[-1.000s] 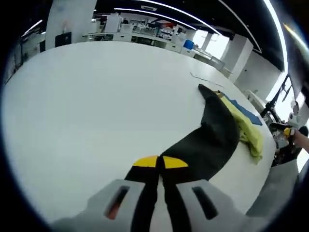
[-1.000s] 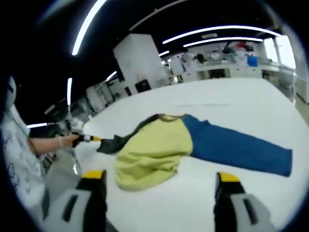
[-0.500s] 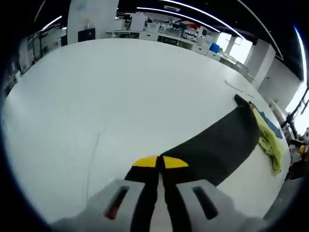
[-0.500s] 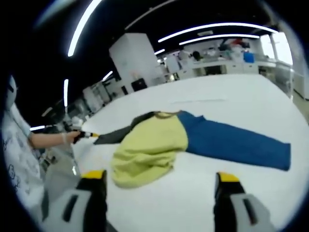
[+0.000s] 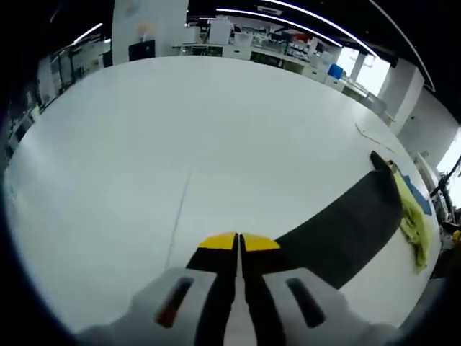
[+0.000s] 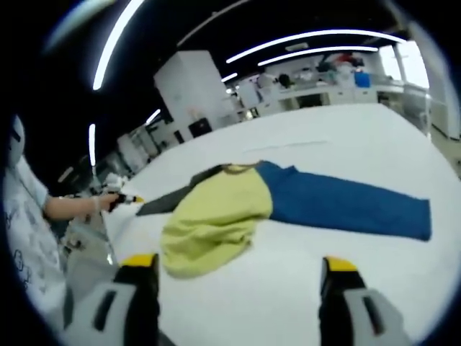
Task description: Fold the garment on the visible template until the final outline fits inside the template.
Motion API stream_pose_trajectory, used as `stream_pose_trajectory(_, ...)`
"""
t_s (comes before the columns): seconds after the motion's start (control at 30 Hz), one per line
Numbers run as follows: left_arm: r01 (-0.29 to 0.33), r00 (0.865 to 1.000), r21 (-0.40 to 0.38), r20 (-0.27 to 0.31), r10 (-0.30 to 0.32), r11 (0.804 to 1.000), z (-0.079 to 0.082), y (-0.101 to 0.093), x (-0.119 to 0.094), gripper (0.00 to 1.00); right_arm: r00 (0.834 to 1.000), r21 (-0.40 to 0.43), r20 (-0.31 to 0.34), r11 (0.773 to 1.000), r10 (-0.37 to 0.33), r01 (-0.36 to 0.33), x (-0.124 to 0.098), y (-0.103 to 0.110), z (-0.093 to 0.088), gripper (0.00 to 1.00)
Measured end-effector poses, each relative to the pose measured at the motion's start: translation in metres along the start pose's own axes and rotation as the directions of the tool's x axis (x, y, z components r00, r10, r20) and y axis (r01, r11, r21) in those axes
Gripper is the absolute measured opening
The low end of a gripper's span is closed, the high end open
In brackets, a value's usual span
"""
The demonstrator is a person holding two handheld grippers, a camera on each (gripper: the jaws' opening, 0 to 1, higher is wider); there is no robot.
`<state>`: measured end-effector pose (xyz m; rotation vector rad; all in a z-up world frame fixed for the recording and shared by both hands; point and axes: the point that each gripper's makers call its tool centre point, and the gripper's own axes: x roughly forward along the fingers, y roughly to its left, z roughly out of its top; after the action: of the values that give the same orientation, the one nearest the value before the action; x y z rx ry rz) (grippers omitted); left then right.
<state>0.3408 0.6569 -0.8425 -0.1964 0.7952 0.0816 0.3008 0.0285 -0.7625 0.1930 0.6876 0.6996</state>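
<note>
So the garment [image 6: 238, 205] is a three-colour thing lying on a big white table [image 5: 216, 130]: yellow-green body bunched up in the middle, a blue sleeve [image 6: 346, 205] laid out flat and long to one side, and a black sleeve [image 5: 346, 231] pulled out straight the other way.

The left gripper [image 5: 238, 242] has its yellow-tipped jaws pinched together on the end of that black sleeve, which runs as a taut dark band from the jaws out to the yellow-green lump near the table's edge. The right gripper [image 6: 238, 265] has its jaws spread wide apart with nothing between them, hovering over bare table just short of the yellow-green part.

Room-wise, there's loads of open white tabletop ahead of the left gripper, with a thin line [image 5: 178, 220] marked on the surface near the jaws. In the right gripper view the garment sits mid-table, with free space all round the blue sleeve.

The left gripper view gives you the black sleeve up close but the rest of the garment is tiny and squashed at the side. The right gripper view has the full yellow-green and blue layout, plus a person's hand [image 6: 97, 205] holding the left gripper at the black sleeve's tip.
</note>
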Motion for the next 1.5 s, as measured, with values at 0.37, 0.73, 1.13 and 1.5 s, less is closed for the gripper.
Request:
stream_pose_trajectory(0.37,0.049,0.999,0.046,-0.001,-0.049,0.998,-0.006,-0.016,0.000,0.18,1.000,0.004,-0.003,1.000,0.010,-0.010,0.004,0.005,-0.002,0.93)
stream_pose_trajectory(0.73,0.040,0.999,0.203,-0.017,-0.038,0.978,-0.009,-0.027,0.000,0.14,1.000,0.005,-0.001,1.000,0.009,-0.009,0.004,0.007,-0.002,0.93)
stream_pose_trajectory(1.13,-0.005,1.000,0.079,0.009,0.005,0.997,0.007,-0.010,-0.006,0.00,1.000,0.002,-0.011,1.000,0.012,-0.012,0.005,0.009,-0.004,0.93)
stream_pose_trajectory(1.5,-0.085,0.996,0.091,-0.007,0.086,0.992,0.023,0.014,0.000,0.00,1.000,0.012,-0.007,1.000,0.002,-0.002,0.002,0.002,-0.005,0.93)
